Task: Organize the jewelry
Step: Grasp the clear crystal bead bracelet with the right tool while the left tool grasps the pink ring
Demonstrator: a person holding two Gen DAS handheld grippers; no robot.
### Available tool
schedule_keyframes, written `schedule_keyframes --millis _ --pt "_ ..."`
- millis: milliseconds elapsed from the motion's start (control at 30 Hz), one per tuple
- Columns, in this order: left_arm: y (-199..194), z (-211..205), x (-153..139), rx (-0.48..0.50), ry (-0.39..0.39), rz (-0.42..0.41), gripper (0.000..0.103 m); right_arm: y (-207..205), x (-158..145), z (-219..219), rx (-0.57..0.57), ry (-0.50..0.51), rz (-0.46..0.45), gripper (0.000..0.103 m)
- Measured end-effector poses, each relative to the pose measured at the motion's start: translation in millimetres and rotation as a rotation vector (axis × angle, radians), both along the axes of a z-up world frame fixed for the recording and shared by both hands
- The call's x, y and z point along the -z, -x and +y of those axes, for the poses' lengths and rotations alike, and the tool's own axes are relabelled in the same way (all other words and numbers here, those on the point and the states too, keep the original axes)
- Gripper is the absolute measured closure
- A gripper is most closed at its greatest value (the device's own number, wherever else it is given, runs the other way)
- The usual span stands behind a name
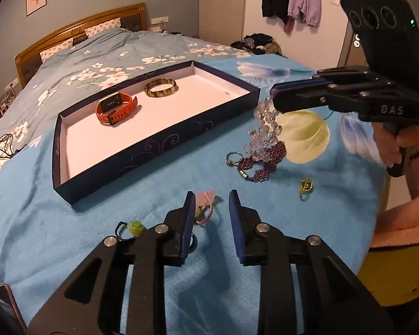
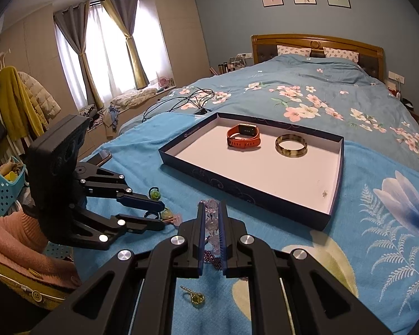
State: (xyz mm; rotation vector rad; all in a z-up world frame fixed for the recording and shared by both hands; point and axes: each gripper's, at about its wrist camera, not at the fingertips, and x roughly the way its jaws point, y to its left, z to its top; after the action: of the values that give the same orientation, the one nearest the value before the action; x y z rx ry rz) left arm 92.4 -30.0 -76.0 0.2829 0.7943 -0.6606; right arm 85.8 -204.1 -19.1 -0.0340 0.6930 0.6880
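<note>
A dark blue box lid [image 1: 159, 145] with a white inside lies on the blue bedspread and holds an orange watch [image 1: 116, 108] and a tortoiseshell bangle [image 1: 161, 88]. My right gripper [image 1: 273, 96] is shut on a clear crystal bead strand [image 1: 264, 124], lifted so it hangs down onto a purple bead bracelet [image 1: 262, 162]. The strand shows between its fingers in the right wrist view [image 2: 211, 217]. My left gripper [image 1: 211, 198] is open, low over a pink cord charm [image 1: 205, 209].
A silver ring [image 1: 233, 158], a gold ring [image 1: 306, 186] and a green bead hair tie [image 1: 134, 229] lie loose on the bedspread. Black cables [image 2: 181, 100] lie beyond the box lid [image 2: 251, 192]. A phone [image 2: 102, 157] rests at the bed's left edge.
</note>
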Motion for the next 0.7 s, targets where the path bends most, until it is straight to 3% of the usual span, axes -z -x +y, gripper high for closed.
schedule_keyframes --millis 400,500,533,700 --pt "-14.4 -19.6 11.8 0.000 -0.110 -0.009 0.087 -0.3 3.3 -1.0 0.001 0.002 0.016 0.096" --pt "-16.0 -17.2 11.1 -0.007 -0.097 -0.005 0.089 -1.6 3.7 -1.1 0.004 -0.001 0.016 0.096" --pt "-16.8 -15.7 10.1 -0.007 -0.085 -0.002 0.100 -1.5 3.7 -1.5 0.003 -0.004 0.016 0.096" --pt "-21.7 -6.2 0.1 -0.016 -0.005 0.018 0.100 -4.2 0.9 -3.7 0.009 -0.008 0.004 0.096"
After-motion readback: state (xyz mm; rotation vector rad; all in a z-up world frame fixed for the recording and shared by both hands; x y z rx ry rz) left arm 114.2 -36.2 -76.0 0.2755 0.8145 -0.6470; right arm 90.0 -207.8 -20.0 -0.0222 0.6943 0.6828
